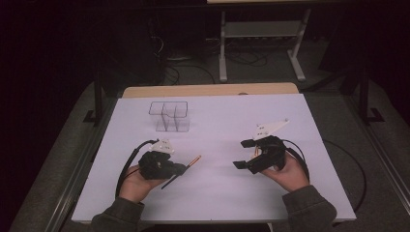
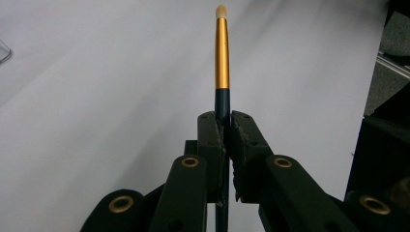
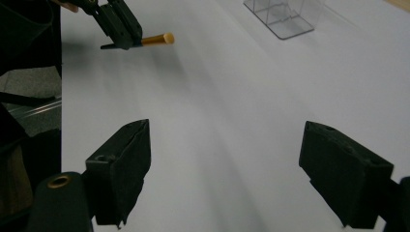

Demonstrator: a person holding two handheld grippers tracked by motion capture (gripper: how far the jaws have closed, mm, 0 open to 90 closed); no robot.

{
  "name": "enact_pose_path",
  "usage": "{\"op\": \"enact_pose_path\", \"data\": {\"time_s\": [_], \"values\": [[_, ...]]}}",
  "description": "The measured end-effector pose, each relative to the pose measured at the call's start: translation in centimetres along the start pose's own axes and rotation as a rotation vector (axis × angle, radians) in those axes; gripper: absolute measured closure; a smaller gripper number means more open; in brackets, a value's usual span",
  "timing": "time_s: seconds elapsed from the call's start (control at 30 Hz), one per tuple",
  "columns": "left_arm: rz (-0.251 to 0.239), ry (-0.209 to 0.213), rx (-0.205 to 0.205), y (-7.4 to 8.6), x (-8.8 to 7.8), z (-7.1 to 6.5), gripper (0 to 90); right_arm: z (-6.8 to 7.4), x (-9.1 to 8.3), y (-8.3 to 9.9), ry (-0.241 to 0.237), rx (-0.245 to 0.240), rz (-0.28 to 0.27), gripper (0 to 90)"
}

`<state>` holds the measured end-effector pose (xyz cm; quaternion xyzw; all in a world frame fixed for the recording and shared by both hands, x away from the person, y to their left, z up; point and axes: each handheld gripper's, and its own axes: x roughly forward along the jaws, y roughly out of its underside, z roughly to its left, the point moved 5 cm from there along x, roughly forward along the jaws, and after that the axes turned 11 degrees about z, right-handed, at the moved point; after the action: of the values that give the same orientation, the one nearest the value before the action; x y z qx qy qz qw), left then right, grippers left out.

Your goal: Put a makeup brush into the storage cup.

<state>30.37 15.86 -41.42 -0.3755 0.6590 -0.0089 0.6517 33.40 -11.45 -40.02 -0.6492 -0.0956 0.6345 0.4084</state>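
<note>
While left gripper clamps brush, right gripper gapes.

High view: fixed above the near edge, looking forward and down over the whole white bench, far enough back to take in both forearms and the dark floor beyond.

Left gripper view: low and close, aimed along its own fingers at the brush clamped between them, bare bench behind.

Right gripper view: close over the bench, facing across it past its own spread fingers. Shared with the high view: the clear organiser and the left gripper with the brush.
</note>
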Motion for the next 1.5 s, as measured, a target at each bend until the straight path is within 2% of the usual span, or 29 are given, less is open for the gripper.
{"op": "enact_pose_path", "data": {"time_s": [0.23, 0.5, 0.53, 0.7, 0.9, 0.97, 1.07, 1.1, 1.13, 1.17, 1.27, 1.5], "values": [[-0.032, 0.017, -0.002, 0.2, -0.2, 0.0, 83.4, 0.7, 1.0, -1.5, -0.028, -0.038, 0.021, 19.5], [-0.066, 0.038, 0.019, 0.0, -0.6, -0.2, 83.4, 1.5, 1.7, -2.4, -0.063, -0.056, 0.025, 20.6], [-0.076, 0.045, 0.022, -0.1, -0.6, -0.2, 83.4, 1.4, 1.7, -2.4, -0.056, -0.076, 0.027, 20.9], [-0.093, 0.052, 0.036, -0.5, -0.7, -0.6, 83.3, 1.8, 1.9, -2.7, -0.103, -0.067, 0.013, 21.8], [-0.116, 0.066, 0.06, -1.0, -0.8, -1.1, 83.3, 2.1, 2.3, -2.8, -0.119, -0.087, 0.018, 22.7], [-0.118, 0.073, 0.065, -1.1, -0.7, -1.5, 83.3, 2.3, 2.3, -2.8, -0.142, -0.071, 0.015, 23.6], [-0.118, 0.081, 0.08, -1.3, -0.6, -2.0, 83.3, 2.7, 2.5, -2.9, -0.16, -0.078, 0.022, 27.2], [-0.122, 0.085, 0.082, -1.4, -0.6, -2.2, 83.4, 2.6, 2.6, -2.8, -0.155, -0.096, 0.024, 28.5], [-0.123, 0.09, 0.093, -1.5, -0.6, -2.3, 83.4, 3.0, 2.5, -2.9, -0.174, -0.083, 0.019, 29.8], [-0.127, 0.093, 0.11, -1.5, -0.6, -2.5, 83.4, 3.0, 2.5, -2.9, -0.177, -0.098, 0.016, 31.7], [-0.123, 0.091, 0.138, -1.7, -0.3, -2.9, 83.4, 3.6, 2.4, -3.1, -0.227, -0.091, -0.001, 37.6], [-0.124, 0.116, 0.178, -2.0, 0.2, -3.7, 83.4, 4.3, 2.4, -3.4, -0.29, -0.123, -0.018, 50.1]]}}
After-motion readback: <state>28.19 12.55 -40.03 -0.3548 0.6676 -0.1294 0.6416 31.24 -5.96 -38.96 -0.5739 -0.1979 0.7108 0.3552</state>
